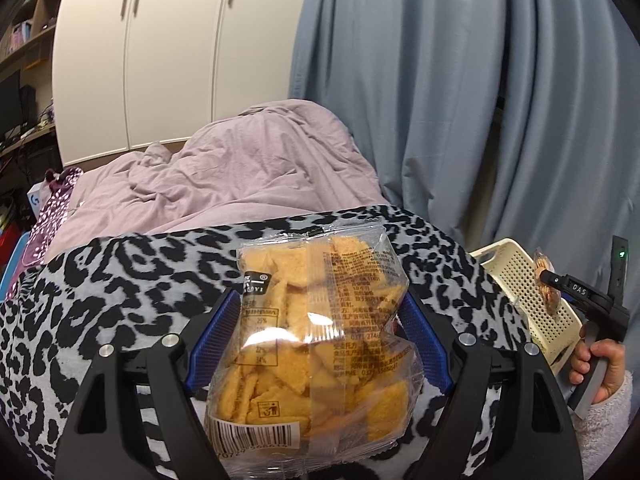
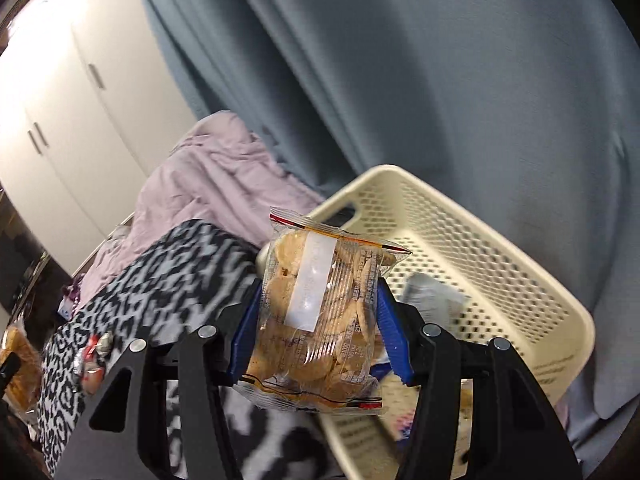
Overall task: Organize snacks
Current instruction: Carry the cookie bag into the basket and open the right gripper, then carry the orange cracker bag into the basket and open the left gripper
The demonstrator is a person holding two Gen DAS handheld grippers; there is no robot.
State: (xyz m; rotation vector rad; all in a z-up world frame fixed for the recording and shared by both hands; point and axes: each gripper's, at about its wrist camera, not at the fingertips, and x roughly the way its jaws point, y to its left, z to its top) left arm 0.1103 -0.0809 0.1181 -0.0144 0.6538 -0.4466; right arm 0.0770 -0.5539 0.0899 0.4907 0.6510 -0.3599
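Note:
My left gripper [image 1: 320, 312] is shut on a clear bag of orange square crackers [image 1: 316, 344], held above the leopard-print blanket [image 1: 120, 292]. My right gripper [image 2: 320, 316] is shut on a clear bag of round biscuits [image 2: 320, 320], held at the near left rim of the cream perforated basket [image 2: 500, 248]. The right gripper with its biscuit bag [image 1: 546, 284] also shows at the right of the left wrist view, in front of the basket [image 1: 528, 292]. Some packets lie inside the basket, blurred.
A pink duvet [image 1: 248, 168] lies bunched behind the blanket. A blue curtain [image 1: 480, 100] hangs behind the basket. White wardrobe doors [image 1: 160, 60] stand at the back left. Small wrapped snacks [image 2: 94, 356] lie on the blanket at the left.

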